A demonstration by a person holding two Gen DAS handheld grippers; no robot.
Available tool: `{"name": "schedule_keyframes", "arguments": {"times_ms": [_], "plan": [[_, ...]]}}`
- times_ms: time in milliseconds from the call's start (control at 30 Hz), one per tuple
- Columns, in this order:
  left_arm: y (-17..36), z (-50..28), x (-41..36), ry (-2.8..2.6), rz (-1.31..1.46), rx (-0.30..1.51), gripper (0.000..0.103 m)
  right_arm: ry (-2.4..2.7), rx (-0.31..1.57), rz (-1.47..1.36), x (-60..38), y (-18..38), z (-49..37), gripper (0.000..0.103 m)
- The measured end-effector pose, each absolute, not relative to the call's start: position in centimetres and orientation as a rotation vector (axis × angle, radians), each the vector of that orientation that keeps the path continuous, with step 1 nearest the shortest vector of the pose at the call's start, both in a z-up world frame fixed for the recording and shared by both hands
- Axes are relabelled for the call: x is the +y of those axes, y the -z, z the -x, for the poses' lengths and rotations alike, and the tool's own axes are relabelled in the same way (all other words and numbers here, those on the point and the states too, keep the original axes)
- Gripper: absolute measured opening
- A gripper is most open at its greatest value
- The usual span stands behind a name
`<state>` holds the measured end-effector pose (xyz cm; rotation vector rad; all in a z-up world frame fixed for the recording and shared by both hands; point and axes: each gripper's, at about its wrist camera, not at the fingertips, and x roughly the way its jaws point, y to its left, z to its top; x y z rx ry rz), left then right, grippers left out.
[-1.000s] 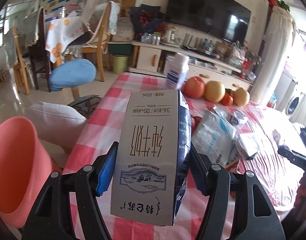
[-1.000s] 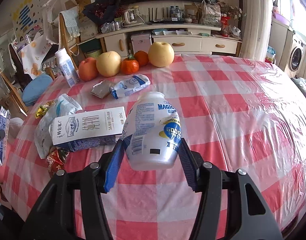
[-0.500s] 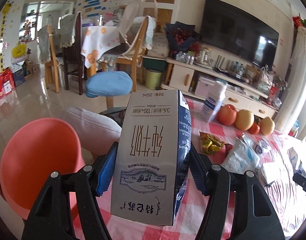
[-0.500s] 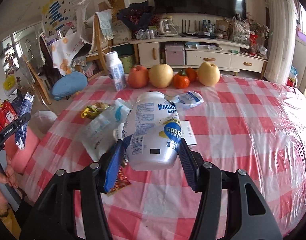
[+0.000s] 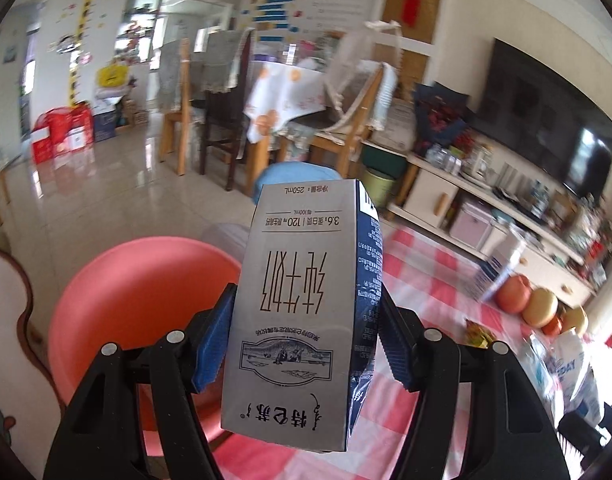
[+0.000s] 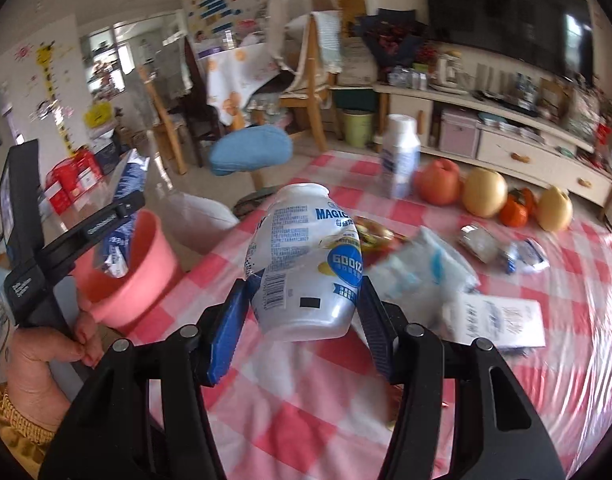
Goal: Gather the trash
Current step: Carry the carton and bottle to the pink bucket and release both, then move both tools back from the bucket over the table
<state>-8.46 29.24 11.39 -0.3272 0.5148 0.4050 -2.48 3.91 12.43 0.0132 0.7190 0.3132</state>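
My left gripper (image 5: 302,340) is shut on a grey and dark-blue milk carton (image 5: 302,312), held upside down just right of a pink bin (image 5: 138,308) off the table's left edge. In the right wrist view the same carton (image 6: 122,232) hangs over the pink bin (image 6: 130,276), with a hand (image 6: 46,364) on the left gripper's handle. My right gripper (image 6: 302,316) is shut on a white crumpled drink bottle (image 6: 306,264) above the red-checked table (image 6: 306,420). More trash lies there: a white plastic bag (image 6: 421,276), a flat milk carton (image 6: 501,320) and small wrappers (image 6: 521,256).
A white bottle (image 6: 399,160) stands near a row of fruit (image 6: 485,196) at the table's far side. Beyond the left edge are a blue stool (image 6: 250,150), wooden chairs (image 5: 210,120) and a green waste bin (image 6: 357,126). A TV cabinet (image 6: 505,132) lines the far wall.
Both grippers have swung left, still gripping their loads. The left one with the carton has left the table and come to the pink bin; the right one with the bottle has moved toward the table's left side.
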Motion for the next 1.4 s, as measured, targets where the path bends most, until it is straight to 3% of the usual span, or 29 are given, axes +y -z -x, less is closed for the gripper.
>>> {"name": "schedule_keyframes", "arguments": {"times_ms": [600, 933, 1167, 1400], "plan": [[-9.7, 11.8, 41.6, -0.672, 0.587, 0.521, 0.067, -0.637, 0.742, 0.137, 20.9, -12.8, -2.0, 0.056], [-8.5, 12.2, 43.9, -0.760, 0.622, 0.548, 0.068, -0.700, 0.791, 0.183, 25.6, -10.3, -3.2, 0.058], [-8.6, 11.9, 43.7, -0.816, 0.582, 0.566, 0.086, -0.664, 0.797, 0.135, 24.4, -9.0, -2.6, 0.083], [-9.5, 10.6, 41.6, -0.750, 0.479, 0.578, 0.093, -0.560, 0.776, 0.097, 20.6, -9.0, -1.5, 0.088]]}}
